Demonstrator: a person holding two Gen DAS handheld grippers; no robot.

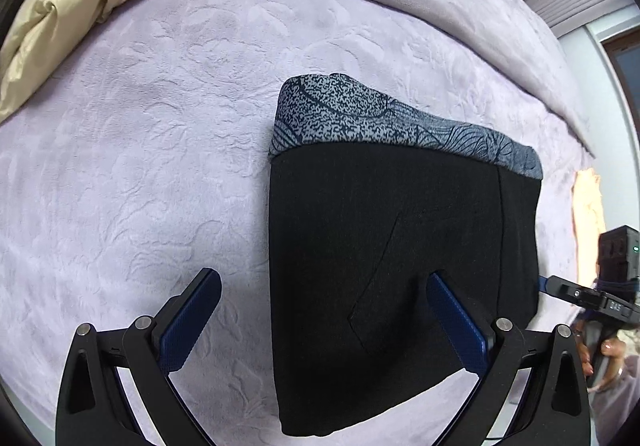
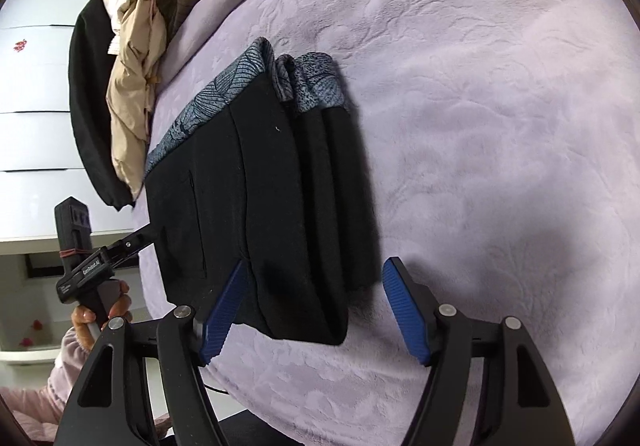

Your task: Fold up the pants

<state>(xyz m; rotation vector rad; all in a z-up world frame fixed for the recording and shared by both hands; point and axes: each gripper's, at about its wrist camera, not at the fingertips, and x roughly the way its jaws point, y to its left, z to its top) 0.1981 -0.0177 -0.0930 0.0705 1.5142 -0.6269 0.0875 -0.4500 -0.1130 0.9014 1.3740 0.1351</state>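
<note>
- Black pants (image 1: pixel 384 270), already folded into a compact rectangular stack with a blue-grey patterned waistband (image 1: pixel 360 118) at the far end, lying flat on the lilac embossed blanket (image 1: pixel 140 166), slightly right of centre in the left wrist view.
- Likely soft, light and limp; thick where layers pile up, apt to slide apart or sag if lifted by one layer only.
- Best grip probably at a folded edge or near corner, pinching through all layers at once.
- Left gripper (image 1: pixel 324 320) spread wide, holding nothing, straddling the stack's left edge: one blue pad over blanket, the other over black cloth.
- Right gripper (image 2: pixel 314 310) likewise spread and empty, bracketing the near end of the stack.
- Right wrist view alone shows the stacked layer edges (image 2: pixel 316 174) in profile and a pile of beige and black clothes (image 2: pixel 128 58) far left.
- Left wrist view alone shows the slanted pocket seam (image 1: pixel 378 278) on the top face.
</note>
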